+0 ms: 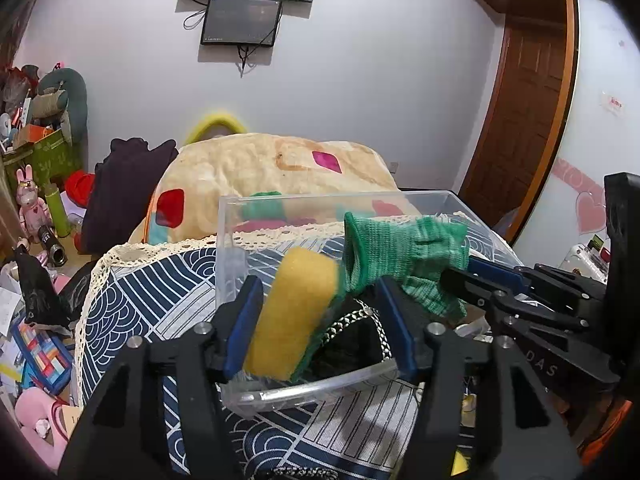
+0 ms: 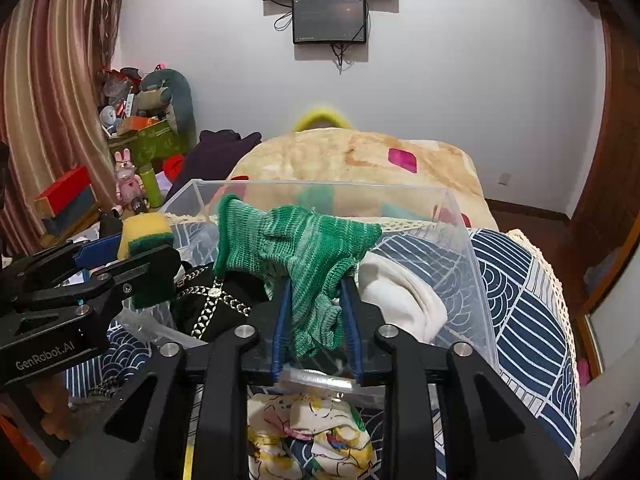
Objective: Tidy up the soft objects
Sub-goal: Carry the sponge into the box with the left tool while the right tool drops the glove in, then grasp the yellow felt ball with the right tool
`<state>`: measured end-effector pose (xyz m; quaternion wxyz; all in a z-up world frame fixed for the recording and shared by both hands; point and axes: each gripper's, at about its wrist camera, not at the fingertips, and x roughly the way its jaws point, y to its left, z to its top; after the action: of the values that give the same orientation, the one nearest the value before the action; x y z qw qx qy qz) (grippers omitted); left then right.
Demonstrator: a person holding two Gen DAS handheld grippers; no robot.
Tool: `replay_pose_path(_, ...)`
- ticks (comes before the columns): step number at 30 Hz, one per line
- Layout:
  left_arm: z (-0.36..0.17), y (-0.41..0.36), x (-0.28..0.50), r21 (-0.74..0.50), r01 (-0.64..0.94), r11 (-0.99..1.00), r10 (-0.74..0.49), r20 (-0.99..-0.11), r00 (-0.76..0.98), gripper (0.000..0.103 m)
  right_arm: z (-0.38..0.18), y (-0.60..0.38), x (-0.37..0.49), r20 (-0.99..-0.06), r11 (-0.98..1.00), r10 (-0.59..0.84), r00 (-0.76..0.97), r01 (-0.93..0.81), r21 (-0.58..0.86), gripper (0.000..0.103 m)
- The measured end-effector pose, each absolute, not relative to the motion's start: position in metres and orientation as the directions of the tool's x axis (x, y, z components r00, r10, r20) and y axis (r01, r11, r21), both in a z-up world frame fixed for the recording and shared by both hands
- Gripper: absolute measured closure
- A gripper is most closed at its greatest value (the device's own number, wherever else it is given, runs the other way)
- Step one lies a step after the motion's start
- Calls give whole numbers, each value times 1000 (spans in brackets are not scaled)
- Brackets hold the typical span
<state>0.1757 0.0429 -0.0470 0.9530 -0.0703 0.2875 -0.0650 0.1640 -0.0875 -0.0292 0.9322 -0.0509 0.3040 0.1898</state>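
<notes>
Right tool (image 2: 316,320) pinches the glove (image 2: 296,240) by its fingers, cuff flopping toward 11 o'clock over the bin (image 2: 460,216): light, limp knit. Left tool (image 1: 320,320) squeezes the springy sponge (image 1: 296,312) at bin's rim.

Yellow sponge (image 1: 296,312) tilted and green knit glove (image 2: 296,248) draped, both above clear bin (image 2: 460,240).

"GenRobot.AI" on left gripper (image 2: 138,258) body in right wrist view, "DAS" on right gripper (image 1: 456,280) body in left wrist view
</notes>
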Motion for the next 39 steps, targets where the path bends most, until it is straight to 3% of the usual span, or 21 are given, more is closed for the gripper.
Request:
replay_pose_path(5, -42, 49, 168, -189, 78, 979, -170, -537, 826, 37, -22, -94, 159, -572, 921, 342, 745, -386, 48, 66)
replay_pose_path(12, -24, 62, 143, -186, 51, 981, -139, -502, 854, 28, -3, -106, 144, -519, 923, 344, 782, -384, 33, 64)
replay_pose_path(19, -20, 68, 103, -131, 32, 991, -89, -462, 883, 12, 4, -111, 115, -466, 912, 375, 801, -408, 34, 57)
replay_pose_path(31, -60, 70, 72, -170, 40, 985, -127, -542, 831, 13, -25, -101, 80, -505, 882, 422, 753, -470, 36, 57)
replay_pose_path(39, -85, 75, 77, -235, 30, 972, -171, -607, 776, 35, -53, -87, 72, -577, 852, 465, 671, -516, 87, 57)
